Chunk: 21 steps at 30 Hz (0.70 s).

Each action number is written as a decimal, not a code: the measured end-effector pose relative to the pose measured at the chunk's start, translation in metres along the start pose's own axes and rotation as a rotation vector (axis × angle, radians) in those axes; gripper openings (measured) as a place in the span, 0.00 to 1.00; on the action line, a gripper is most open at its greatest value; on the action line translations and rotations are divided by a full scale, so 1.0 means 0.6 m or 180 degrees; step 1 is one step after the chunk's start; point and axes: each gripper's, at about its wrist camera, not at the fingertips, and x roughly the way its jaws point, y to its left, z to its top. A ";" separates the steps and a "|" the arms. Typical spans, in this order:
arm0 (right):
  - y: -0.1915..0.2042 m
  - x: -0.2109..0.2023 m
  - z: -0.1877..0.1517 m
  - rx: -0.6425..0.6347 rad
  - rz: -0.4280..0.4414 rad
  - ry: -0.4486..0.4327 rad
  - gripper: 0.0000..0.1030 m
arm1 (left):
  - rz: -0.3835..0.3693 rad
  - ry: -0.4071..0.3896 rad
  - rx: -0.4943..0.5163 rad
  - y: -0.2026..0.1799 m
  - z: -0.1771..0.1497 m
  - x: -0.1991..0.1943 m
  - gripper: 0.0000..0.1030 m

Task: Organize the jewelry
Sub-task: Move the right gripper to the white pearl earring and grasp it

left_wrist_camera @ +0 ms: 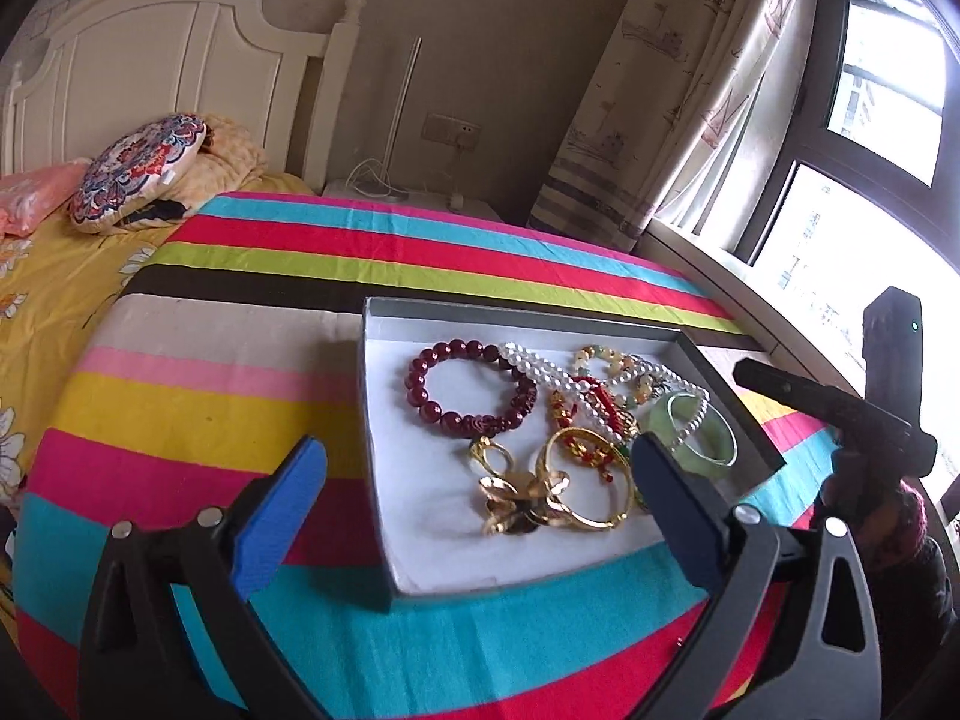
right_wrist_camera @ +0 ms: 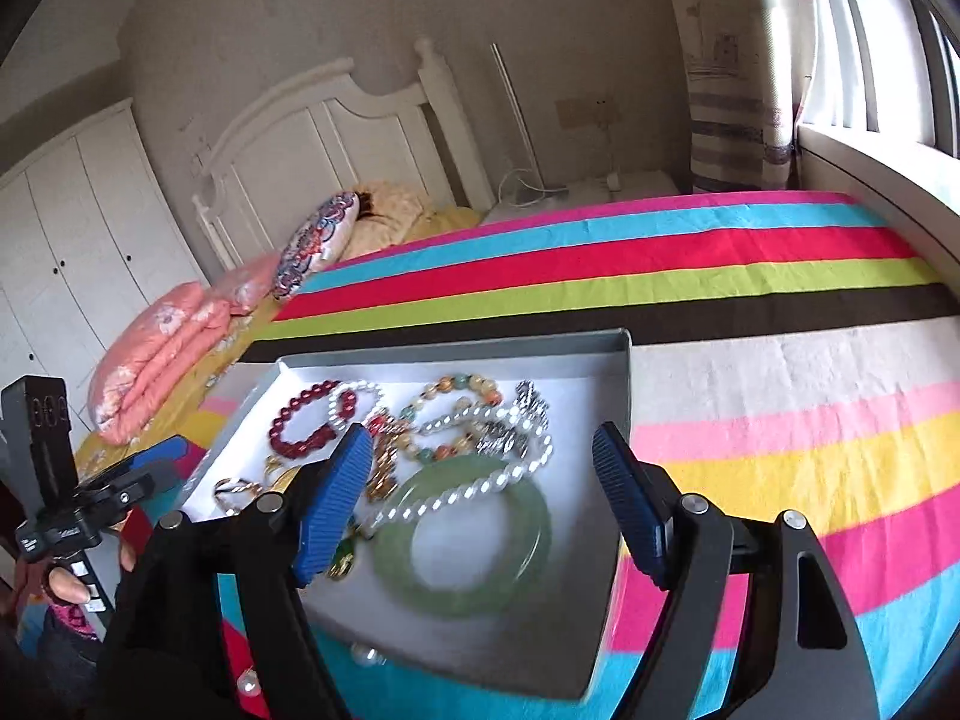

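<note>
A shallow grey box (left_wrist_camera: pixel 384 468) with a white floor sits on a striped cloth and holds a heap of jewelry. In it lie a dark red bead bracelet (left_wrist_camera: pixel 471 387), a white pearl necklace (left_wrist_camera: pixel 543 363), gold bangles (left_wrist_camera: pixel 591 483), a red-and-gold piece (left_wrist_camera: pixel 591 402) and a green jade bangle (left_wrist_camera: pixel 705 435). My left gripper (left_wrist_camera: pixel 474 486) is open and empty above the box's near edge. My right gripper (right_wrist_camera: pixel 480 477) is open and empty, its fingers either side of the jade bangle (right_wrist_camera: pixel 468 534) and pearl necklace (right_wrist_camera: pixel 480 486). The box (right_wrist_camera: pixel 621 420) fills the right wrist view's middle.
The striped cloth (left_wrist_camera: pixel 240 408) covers a table beside a bed with yellow sheets (left_wrist_camera: pixel 54 276) and a patterned pillow (left_wrist_camera: pixel 138 168). A curtain (left_wrist_camera: pixel 678 90) and window (left_wrist_camera: pixel 870 138) stand to the right. The right hand-held gripper (left_wrist_camera: pixel 876 414) shows at the right edge.
</note>
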 end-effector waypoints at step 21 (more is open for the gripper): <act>0.124 -0.058 -0.151 -0.0481 -0.0335 0.0365 0.37 | 0.0305 0.0076 0.0111 -0.028 -0.039 -0.014 0.98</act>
